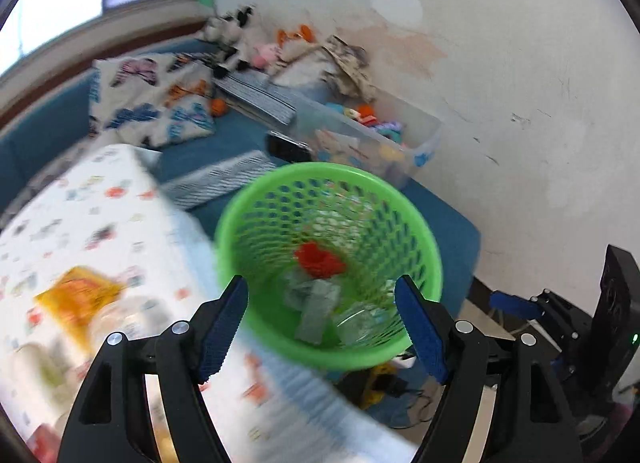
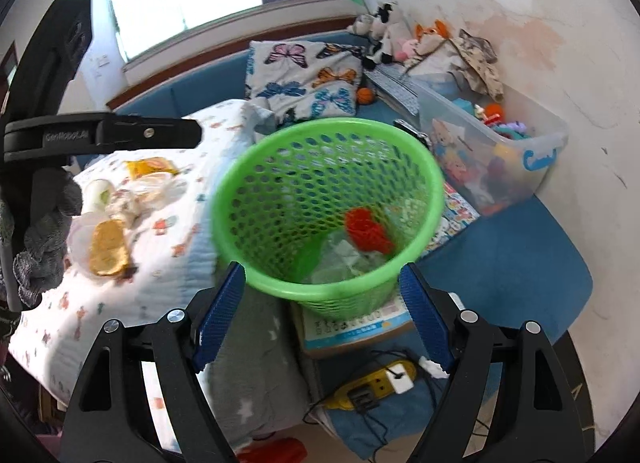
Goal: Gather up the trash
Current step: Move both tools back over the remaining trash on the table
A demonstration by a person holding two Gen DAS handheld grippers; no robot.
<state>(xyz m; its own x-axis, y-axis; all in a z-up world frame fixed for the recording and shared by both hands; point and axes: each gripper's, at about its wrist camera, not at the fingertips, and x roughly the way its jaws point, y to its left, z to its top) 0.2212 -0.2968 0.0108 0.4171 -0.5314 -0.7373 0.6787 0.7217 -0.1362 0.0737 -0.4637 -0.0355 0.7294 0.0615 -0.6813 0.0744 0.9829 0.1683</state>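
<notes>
Left gripper (image 1: 322, 329) and right gripper (image 2: 322, 313) are hovering over the green basket (image 2: 256, 281), jaws standing wide apart, holding nothing.

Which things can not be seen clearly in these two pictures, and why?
- Left wrist view: wrappers on the patterned blanket are smeared by motion blur, including the orange packet.
- Both views: clear scraps under the red piece in the green basket are unidentifiable.
- Right wrist view: red object is cut by the bottom edge.
</notes>
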